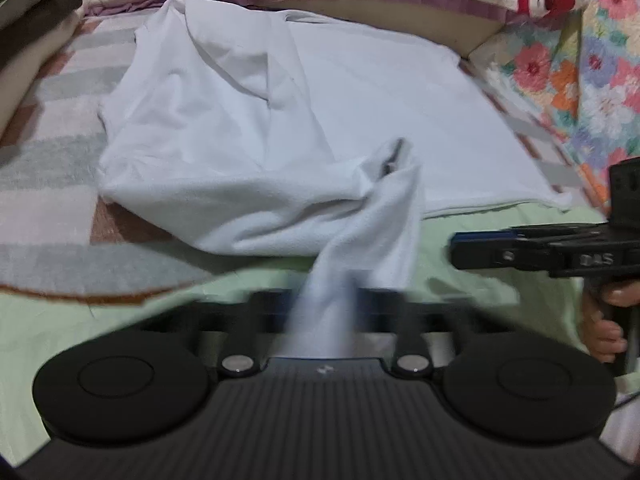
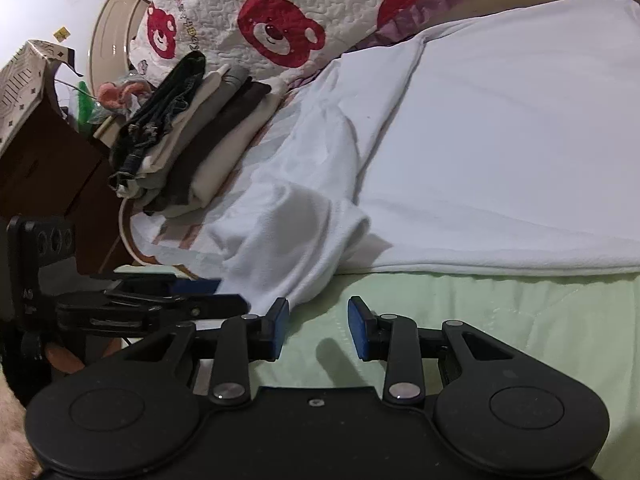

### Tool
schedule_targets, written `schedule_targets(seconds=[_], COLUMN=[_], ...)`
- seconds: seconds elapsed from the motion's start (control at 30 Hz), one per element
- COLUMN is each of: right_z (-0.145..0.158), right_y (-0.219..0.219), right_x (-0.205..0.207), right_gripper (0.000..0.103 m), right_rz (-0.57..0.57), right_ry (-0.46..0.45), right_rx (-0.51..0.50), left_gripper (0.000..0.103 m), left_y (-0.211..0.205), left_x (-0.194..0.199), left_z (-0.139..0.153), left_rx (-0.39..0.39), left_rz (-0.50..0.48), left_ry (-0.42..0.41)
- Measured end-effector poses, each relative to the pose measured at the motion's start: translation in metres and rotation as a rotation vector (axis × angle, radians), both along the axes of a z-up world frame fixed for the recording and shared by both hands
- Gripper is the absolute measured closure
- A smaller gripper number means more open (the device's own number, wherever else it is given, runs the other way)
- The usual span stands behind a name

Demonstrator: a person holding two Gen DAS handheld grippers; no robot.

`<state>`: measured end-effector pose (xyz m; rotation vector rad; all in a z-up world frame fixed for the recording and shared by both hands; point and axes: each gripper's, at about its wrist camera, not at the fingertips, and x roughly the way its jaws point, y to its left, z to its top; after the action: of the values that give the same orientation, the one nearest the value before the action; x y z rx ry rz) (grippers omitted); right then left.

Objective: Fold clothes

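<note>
Folding underway: our left gripper (image 2: 224, 300) pinches a corner of the white, soft cotton garment (image 1: 248, 128), our right gripper (image 2: 318, 330) gapes empty, needing a matching corner.

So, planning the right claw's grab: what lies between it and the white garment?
Only bare green sheet, per the right wrist view, between the open right claw and the white garment.

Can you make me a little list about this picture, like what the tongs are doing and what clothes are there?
Left tongs: shut on a corner of the white garment
Right tongs: open, holding nothing, over the green sheet
White garment: spread on the bed, partly folded
Folded pile: stacked beside the garment
Bear quilt: behind the garment
</note>
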<state>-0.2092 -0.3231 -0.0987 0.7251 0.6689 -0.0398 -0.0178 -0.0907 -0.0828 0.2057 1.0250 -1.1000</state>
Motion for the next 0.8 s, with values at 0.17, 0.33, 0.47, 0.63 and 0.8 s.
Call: schedule_targets(seconds=[0.17,0.33,0.47,0.63,0.8], right_z=[0.016,0.007,-0.003,-0.001,0.005], right_y=[0.000,-0.010,-0.015,-0.009,-0.003], right_x=[-0.004,-0.002,0.000,0.007,0.011], right_gripper=[0.062,0.060,0.058,0.057,0.057], right_rz=[0.025,0.034,0.055,0.117,0.211], right_ry=[-0.037,-0.026,-0.041,-0.038,-0.032], right_rx=[-0.005,0.051,0.199,0.240,0.157], left_gripper=[0.100,0.100,0.100,0.100,0.100], left_y=[0.017,-0.001,-0.020,-0.022,0.006], left_x=[-0.019,-0.024,-0.043,-0.083,-0.088], left_z=[0.017,0.044,0.083,0.101,0.082], left_rx=[-0.042,0.134,0.301,0.542,0.560], left_rz=[0.077,0.074,0.012,-0.037,0.066], left_ry=[0.112,0.171,0.138,-0.104,-0.112])
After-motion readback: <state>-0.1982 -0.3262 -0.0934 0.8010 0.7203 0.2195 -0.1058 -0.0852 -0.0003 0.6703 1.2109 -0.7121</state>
